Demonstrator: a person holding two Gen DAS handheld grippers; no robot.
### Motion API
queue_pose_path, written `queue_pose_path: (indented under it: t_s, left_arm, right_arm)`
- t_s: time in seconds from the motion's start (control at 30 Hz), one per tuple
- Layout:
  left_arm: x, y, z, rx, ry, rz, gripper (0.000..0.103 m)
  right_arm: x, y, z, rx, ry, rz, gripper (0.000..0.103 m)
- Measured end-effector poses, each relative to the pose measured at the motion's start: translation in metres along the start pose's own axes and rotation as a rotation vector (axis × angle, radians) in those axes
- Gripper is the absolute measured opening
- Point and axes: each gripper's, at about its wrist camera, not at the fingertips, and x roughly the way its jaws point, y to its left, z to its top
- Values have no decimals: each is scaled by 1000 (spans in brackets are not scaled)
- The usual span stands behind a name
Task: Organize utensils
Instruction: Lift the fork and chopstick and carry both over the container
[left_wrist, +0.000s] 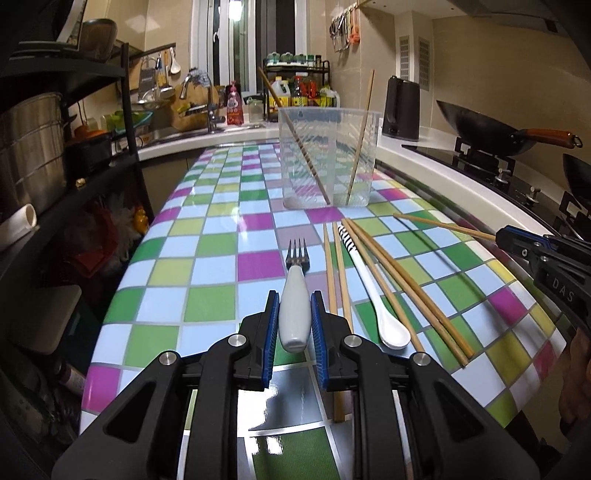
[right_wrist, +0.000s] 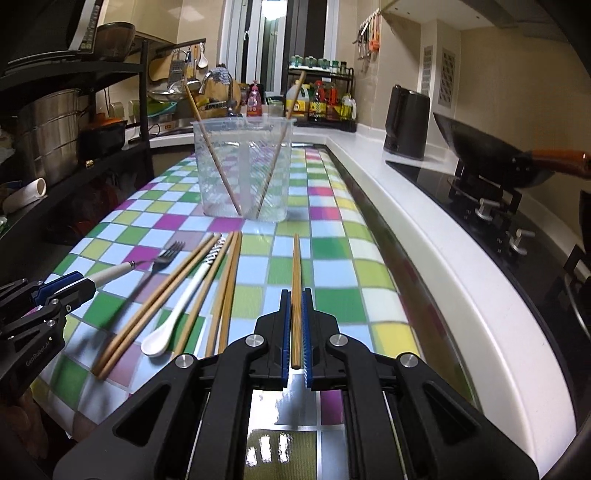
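The left gripper (left_wrist: 294, 314) has its jaws pinching the fork (left_wrist: 295, 291) by its white handle, tines pointing toward the cup (left_wrist: 328, 155); the right gripper (right_wrist: 295, 328) has its jaws pinching one chopstick (right_wrist: 296, 280) near its end. Two chopsticks already lean inside the cup, while the spoon (left_wrist: 373, 291) and four loose chopsticks (left_wrist: 402, 284) lie on the tabletop (left_wrist: 214, 258) between the grippers. The smooth fork handle may slip or pivot when tilted upright; the long chopstick could strike the rim or tip the light cup. Whether either utensil is clear of the tabletop is hard to judge.
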Motion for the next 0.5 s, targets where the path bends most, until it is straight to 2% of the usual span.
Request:
queue_pose_path:
  t_s: [0.27,0.5]
  left_arm:
    - [-15,-4,6,32,-79,7,18]
    - [-26,-3,21,41,-141,15,17]
  right_arm:
    - [-14,3,12,-29,-46,-8,6]
    - [-33,-4,36,-29,-112,-14,6]
